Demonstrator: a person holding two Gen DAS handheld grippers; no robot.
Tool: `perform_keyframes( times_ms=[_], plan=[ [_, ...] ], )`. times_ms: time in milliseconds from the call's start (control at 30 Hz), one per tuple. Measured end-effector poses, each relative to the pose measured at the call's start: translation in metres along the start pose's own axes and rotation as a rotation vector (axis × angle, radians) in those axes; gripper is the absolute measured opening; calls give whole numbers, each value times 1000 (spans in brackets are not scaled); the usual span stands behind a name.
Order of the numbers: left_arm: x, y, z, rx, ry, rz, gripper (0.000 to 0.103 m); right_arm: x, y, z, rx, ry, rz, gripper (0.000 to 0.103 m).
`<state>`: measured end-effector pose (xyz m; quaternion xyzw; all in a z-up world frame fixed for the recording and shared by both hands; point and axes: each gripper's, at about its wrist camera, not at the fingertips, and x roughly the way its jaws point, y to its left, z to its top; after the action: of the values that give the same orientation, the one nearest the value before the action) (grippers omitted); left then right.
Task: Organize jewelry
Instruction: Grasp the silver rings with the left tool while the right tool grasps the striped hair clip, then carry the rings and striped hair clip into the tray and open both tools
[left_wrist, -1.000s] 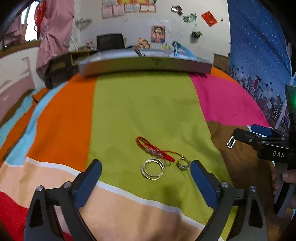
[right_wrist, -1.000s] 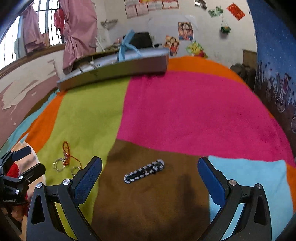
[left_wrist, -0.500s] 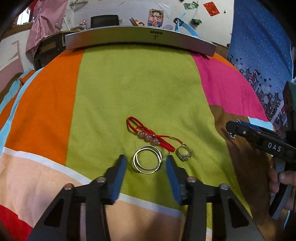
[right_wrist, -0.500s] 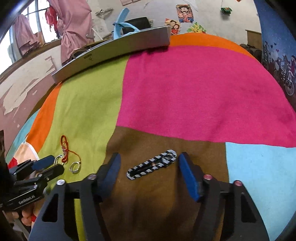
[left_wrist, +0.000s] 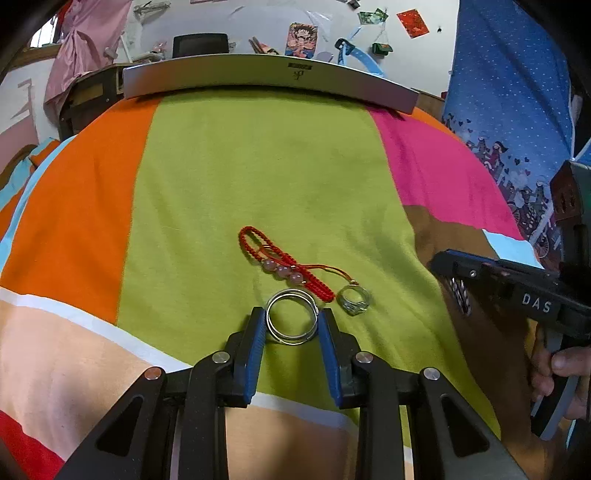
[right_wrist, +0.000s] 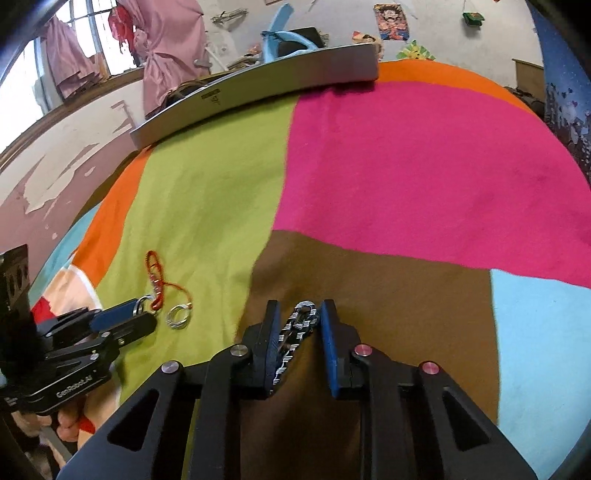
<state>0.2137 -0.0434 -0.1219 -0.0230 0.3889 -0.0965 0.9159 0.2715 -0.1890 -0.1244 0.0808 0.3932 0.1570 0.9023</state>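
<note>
Wide bare stretches of the colour-blocked fleece blanket (left_wrist: 258, 166) fill the middle of both views — open passage. Across the top edge lies a long grey metal-look case (left_wrist: 266, 75), barring the far side. At lower centre of the left view, a red braided cord bracelet (left_wrist: 280, 262) and small silver ring (left_wrist: 354, 300) crowd the green patch.

Jaws of both grippers, left (left_wrist: 291, 326) and right (right_wrist: 297, 321), now narrowed around jewelry.
</note>
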Motion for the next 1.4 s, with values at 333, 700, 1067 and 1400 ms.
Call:
perform_keyframes(
  times_ms=[333,700,1067,1400],
  plan=[
    [-19,-5,-1,30,-75,-3,27,-10,-6,-11,26,-18,79,15],
    [-39,-14,19,18,-137,5,27,-31,-11,-5,54,-116,147,14],
    [-57,-11,69,10,-161,67,27,-73,-20,30,78,-214,168,14],
    [-54,27,162,-66,-284,147,27,-59,-8,148,7,-267,234,14]
  ],
)
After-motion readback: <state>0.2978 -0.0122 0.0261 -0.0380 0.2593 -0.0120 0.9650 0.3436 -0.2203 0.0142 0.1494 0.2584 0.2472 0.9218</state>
